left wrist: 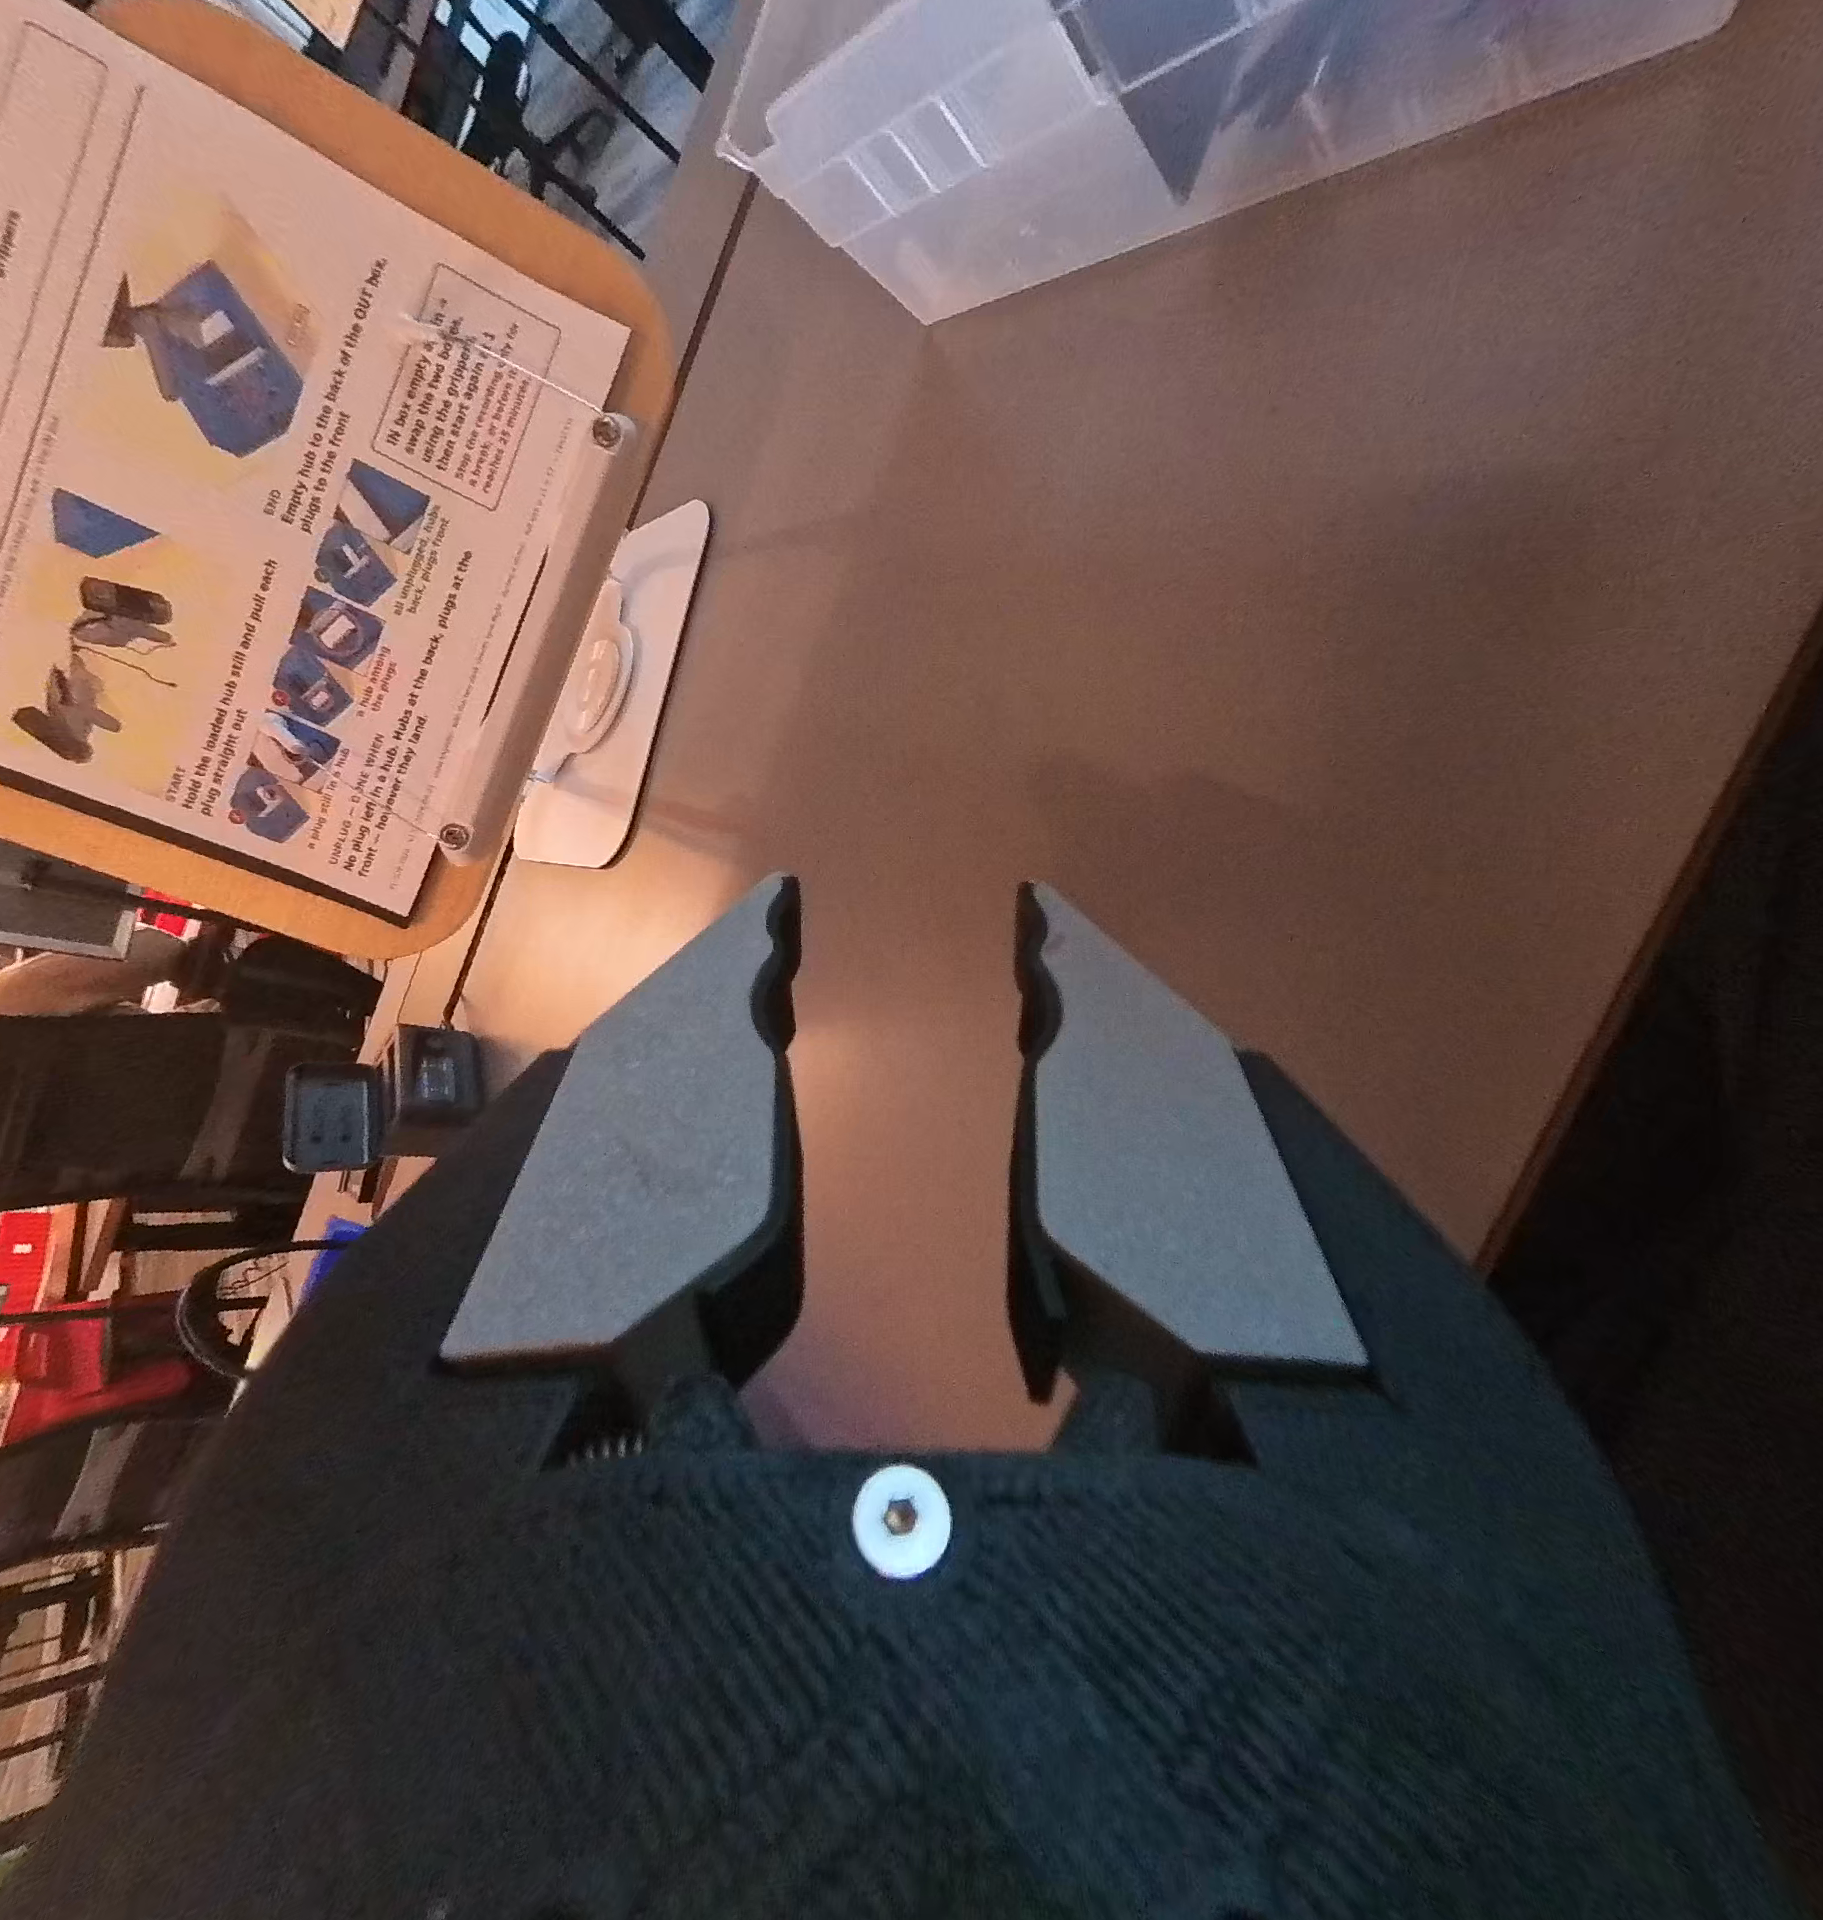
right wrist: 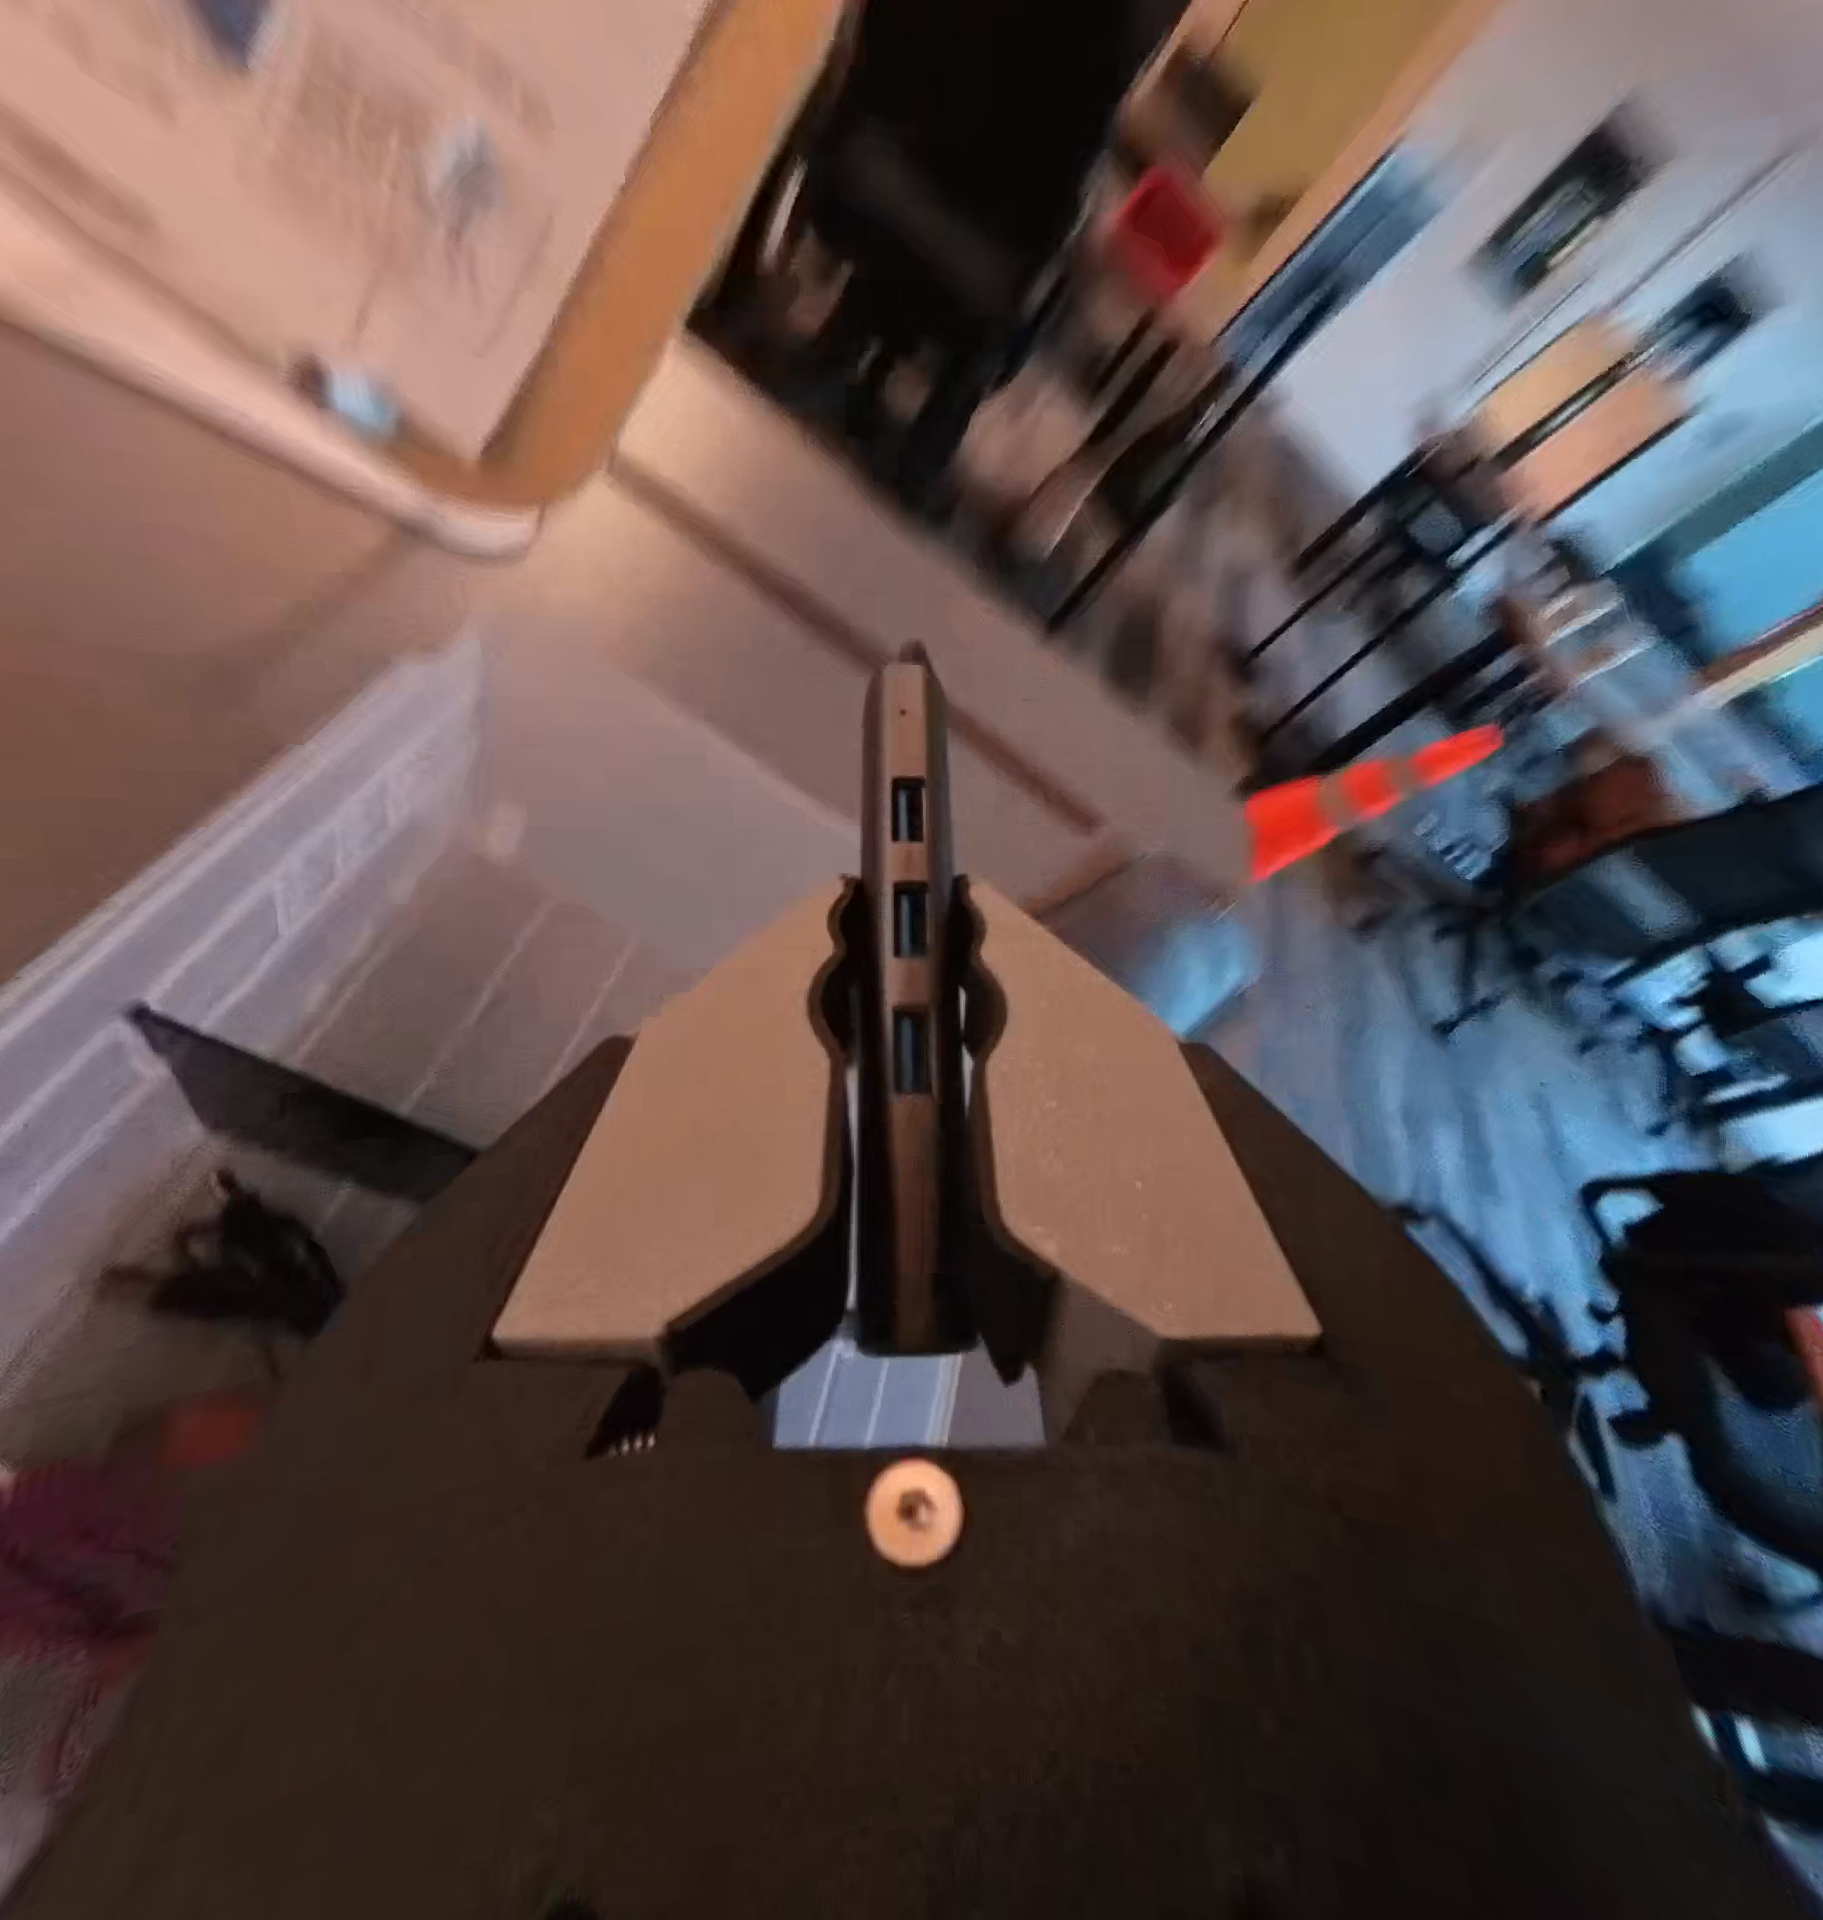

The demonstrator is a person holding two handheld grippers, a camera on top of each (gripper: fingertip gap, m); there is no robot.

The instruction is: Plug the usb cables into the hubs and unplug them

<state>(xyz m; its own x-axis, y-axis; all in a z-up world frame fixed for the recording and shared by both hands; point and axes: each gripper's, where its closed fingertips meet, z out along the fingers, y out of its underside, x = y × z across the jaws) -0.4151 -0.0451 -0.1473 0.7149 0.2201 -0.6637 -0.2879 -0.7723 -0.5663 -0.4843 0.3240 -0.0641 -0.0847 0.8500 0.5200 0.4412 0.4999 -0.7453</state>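
In the left wrist view, an instruction sheet (left wrist: 263, 520) on a stand fills the upper left of the frame, propped up, probably so it can be read while working. At the top, right of centre, a clear plastic box (left wrist: 1146, 135) sits on the brown table (left wrist: 1302, 675). At lower centre, the left gripper (left wrist: 905, 935) has its fingers spread apart with nothing between them, only bare table ahead; it looks free to take a cable.

In the right wrist view, much is blurred. A dark tangle, possibly cables (right wrist: 252, 1262), lies in a clear bin (right wrist: 263, 935) at the lower left. At centre, the right gripper (right wrist: 905, 914) is clamped on the grey USB hub (right wrist: 907, 831), held edge-on with its three blue ports facing the camera and all empty, likely so plugs can enter.
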